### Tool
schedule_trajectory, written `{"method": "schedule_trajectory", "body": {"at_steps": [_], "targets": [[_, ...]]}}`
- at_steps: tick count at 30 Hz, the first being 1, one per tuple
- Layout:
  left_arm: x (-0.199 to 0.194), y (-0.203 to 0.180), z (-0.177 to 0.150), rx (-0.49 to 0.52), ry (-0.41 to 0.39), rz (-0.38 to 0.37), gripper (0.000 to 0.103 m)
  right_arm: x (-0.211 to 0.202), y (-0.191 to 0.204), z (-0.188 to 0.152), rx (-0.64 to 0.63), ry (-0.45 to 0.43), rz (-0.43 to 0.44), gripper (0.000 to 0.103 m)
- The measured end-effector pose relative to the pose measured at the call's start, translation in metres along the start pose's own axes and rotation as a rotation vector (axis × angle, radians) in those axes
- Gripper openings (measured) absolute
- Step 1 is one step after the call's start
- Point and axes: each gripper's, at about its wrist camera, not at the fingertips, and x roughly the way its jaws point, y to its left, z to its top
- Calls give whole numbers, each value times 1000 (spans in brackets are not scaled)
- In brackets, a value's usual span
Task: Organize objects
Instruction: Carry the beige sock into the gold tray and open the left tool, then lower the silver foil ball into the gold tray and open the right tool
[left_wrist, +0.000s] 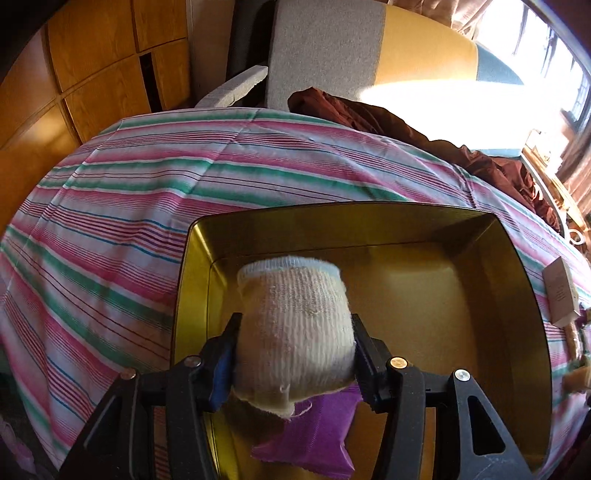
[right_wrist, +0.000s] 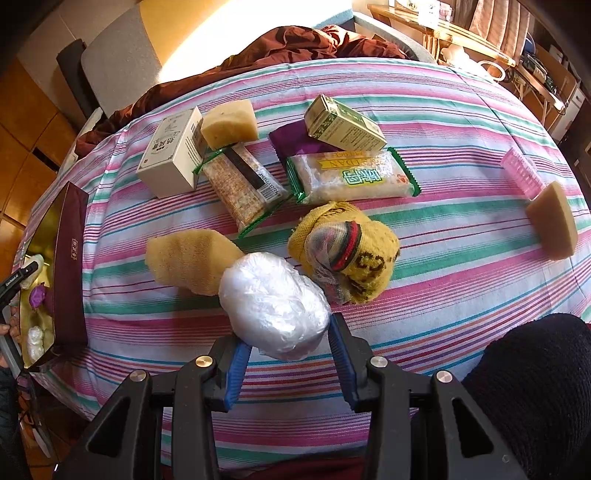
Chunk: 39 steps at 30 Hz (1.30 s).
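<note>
My left gripper (left_wrist: 295, 332) is shut on a rolled cream sock (left_wrist: 295, 325) and holds it above a gold tin box (left_wrist: 524, 295). A purple packet (left_wrist: 314, 439) lies in the box under it. My right gripper (right_wrist: 288, 332) is closed around a clear plastic-wrapped bundle (right_wrist: 273, 299) above the striped tablecloth (right_wrist: 443, 258). In the right wrist view the tin box (right_wrist: 70, 266) stands at the left edge with a purple packet (right_wrist: 37, 297) and white items inside. A yellow sock ball (right_wrist: 347, 251) and a tan sponge (right_wrist: 192, 258) lie just beyond the bundle.
Further back lie a white carton (right_wrist: 170, 155), a cracker pack (right_wrist: 240, 184), a yellow sponge block (right_wrist: 231, 123), a green-edged snack pack (right_wrist: 351, 177), a green box (right_wrist: 343, 125), a pink comb-like piece (right_wrist: 521, 177) and a sponge wedge (right_wrist: 554, 221). A brown cloth (right_wrist: 295, 44) and chair lie behind.
</note>
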Motion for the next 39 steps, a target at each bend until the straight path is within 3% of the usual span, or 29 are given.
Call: {"method": "schedule_trajectory", "body": {"at_steps": [9, 16, 20, 22, 26, 33, 39], "targets": [[-21, 7, -12, -28, -72, 14, 59, -2, -1, 0, 5, -16, 5, 41], [-75, 13, -44, -73, -192, -36, 70, -22, -2, -4, 23, -130, -4, 41], [-107, 20, -61, -73, -270, -39, 72, -46, 18, -3, -10, -207, -9, 41], [-118, 25, -69, -75, -298, -33, 74, -58, 37, 0, -46, -243, 10, 41], [-127, 36, -85, -114, -310, -35, 78, -65, 106, 2, -191, -248, 130, 41], [-132, 52, -110, -165, -303, -31, 88, -22, 266, -14, -491, -127, 324, 42], [-135, 72, -126, -204, -297, -38, 88, 29, 356, -42, -637, -9, 352, 42]]}}
